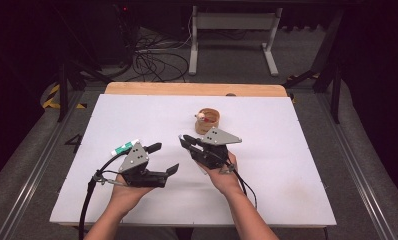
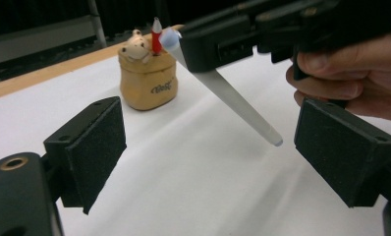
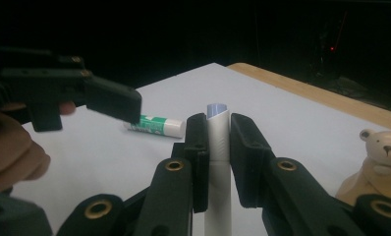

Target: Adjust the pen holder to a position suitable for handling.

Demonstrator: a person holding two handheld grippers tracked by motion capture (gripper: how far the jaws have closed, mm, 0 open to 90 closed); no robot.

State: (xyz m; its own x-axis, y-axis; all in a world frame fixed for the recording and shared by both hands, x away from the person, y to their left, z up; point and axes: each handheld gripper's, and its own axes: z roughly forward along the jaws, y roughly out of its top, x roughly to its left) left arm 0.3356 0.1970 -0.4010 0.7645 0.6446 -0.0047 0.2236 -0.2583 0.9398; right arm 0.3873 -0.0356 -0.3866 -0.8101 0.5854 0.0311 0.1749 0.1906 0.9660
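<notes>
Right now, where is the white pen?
The white pen is clamped between the right gripper jaws, lifted above the white table, just in front of the bear-shaped holder.

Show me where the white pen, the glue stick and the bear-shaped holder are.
white pen (image 2: 233,98): left gripper view, middle of its barrel.
glue stick (image 3: 154,126): right gripper view, green-printed label on its side.
bear-shaped holder (image 2: 149,83): left gripper view, tan front wall above the lettering.
</notes>
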